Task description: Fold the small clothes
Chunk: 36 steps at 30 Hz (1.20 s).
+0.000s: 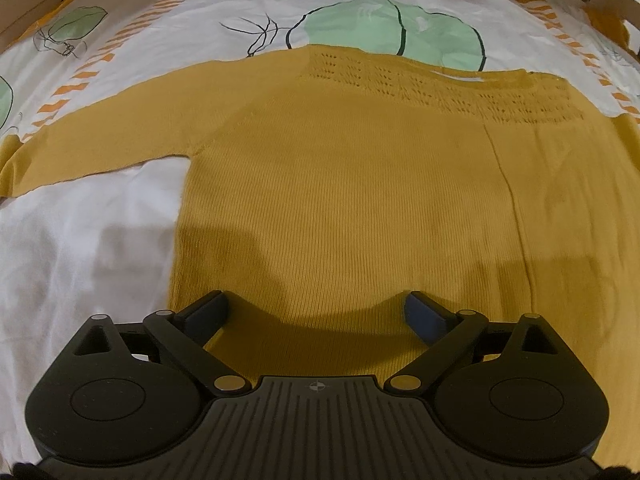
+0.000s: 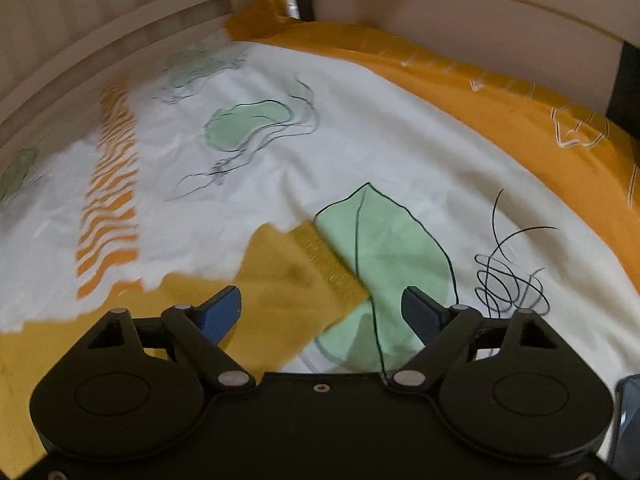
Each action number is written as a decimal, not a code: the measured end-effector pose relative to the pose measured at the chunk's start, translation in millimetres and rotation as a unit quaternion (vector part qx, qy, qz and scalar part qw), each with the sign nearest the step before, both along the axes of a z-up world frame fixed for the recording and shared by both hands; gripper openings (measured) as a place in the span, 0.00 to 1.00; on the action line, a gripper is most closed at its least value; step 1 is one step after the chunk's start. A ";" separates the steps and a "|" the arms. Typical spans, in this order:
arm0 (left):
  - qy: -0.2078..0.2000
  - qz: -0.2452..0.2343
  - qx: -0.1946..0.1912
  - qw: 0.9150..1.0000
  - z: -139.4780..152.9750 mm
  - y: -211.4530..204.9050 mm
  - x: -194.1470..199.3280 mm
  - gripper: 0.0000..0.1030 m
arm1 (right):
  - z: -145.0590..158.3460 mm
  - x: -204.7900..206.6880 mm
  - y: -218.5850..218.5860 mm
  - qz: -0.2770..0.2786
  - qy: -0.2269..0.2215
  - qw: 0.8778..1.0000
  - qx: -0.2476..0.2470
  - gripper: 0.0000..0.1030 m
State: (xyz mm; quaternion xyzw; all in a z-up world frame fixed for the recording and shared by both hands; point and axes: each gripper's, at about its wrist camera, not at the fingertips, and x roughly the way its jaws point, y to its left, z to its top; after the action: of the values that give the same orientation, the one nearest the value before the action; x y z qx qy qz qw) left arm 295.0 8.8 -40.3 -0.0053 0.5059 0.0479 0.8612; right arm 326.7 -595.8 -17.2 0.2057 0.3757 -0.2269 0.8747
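Mustard sweater [image 1: 340, 184] lies flat on the bed's printed sheet [image 1: 180, 28], one sleeve [image 1: 92, 148] stretched out to the side. Left claw [image 1: 316, 312] hangs wide open above the hem, gripping nothing. Right claw [image 2: 320, 310] is also open and empty over the other sleeve's cuff [image 2: 332, 268]. Recommended: pinch the cuff squarely by its ribbed edge, then carry it across the body without dragging the knit.

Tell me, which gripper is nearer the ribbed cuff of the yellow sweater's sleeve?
Right. The right gripper hangs open just before the ribbed cuff. The left gripper is open over the sweater body near the hem, with that cuff outside its view.
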 end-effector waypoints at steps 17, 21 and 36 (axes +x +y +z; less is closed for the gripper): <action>-0.005 0.027 -0.045 0.999 13.4 11.9 1.2 0.77 | 38.7 6.6 26.4 0.027 -0.051 0.998 0.033 0.16; -0.018 0.029 -0.062 0.998 23.9 16.8 -3.9 0.76 | 81.6 9.4 76.6 0.084 -0.082 0.993 0.022 0.16; -0.066 0.035 -0.098 0.992 64.5 42.4 -11.8 0.76 | 81.5 37.7 325.8 0.304 -0.087 0.948 0.044 0.11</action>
State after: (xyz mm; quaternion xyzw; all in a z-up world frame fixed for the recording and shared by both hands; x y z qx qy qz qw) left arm 283.2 51.2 24.3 -0.1100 0.4498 0.0276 0.8859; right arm 364.4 -270.0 64.3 0.1393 0.3526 0.0855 0.9214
